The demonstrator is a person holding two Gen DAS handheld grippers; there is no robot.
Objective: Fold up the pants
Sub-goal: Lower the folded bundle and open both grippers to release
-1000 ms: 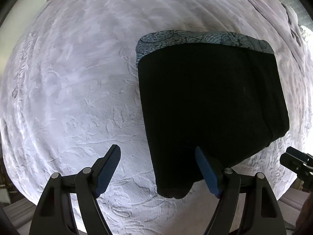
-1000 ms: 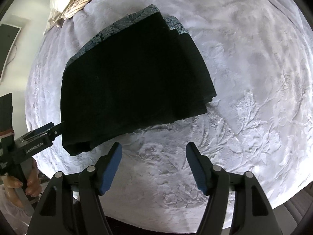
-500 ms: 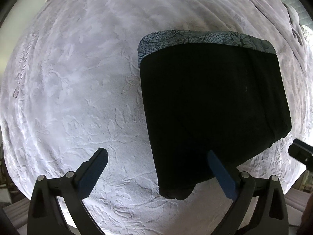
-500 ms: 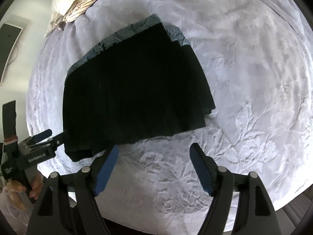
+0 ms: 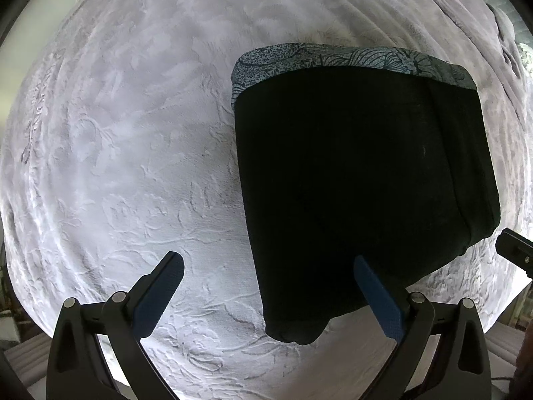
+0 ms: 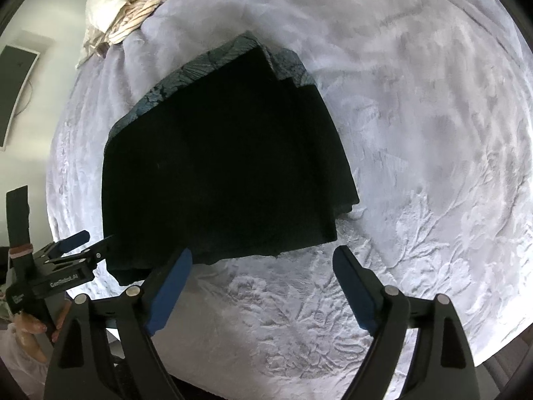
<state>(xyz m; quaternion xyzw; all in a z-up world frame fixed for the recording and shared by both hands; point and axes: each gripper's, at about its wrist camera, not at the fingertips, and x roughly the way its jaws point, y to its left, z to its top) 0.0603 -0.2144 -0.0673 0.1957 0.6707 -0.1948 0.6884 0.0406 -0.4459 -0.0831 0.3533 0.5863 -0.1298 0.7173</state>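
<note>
Black, soft-knit pants (image 5: pixel 359 186), folded into a compact stack with a grey leaf-patterned band (image 5: pixel 349 56) showing along the far edge, are lying flat on the pale embossed plush bedspread (image 5: pixel 133 153). Folding is looking nearly complete, judging by the layered, stepped edges on the right side of the stack in the right wrist view (image 6: pixel 213 180); any next move would likely be squaring those uneven layers or simply pulling away. Both tools are hovering at the near edge without gripping cloth: the left gripper (image 5: pixel 266 286) is standing wide apart, straddling the near-left corner, and the right gripper (image 6: pixel 263 283) is likewise spread over bare bedspread. Compared with a second ago, the left jaws are sitting wider and both grippers are drawing slightly back, while the stack is staying put. Cream crumpled bedding (image 6: pixel 126 16) is bunching at the far corner.
</note>
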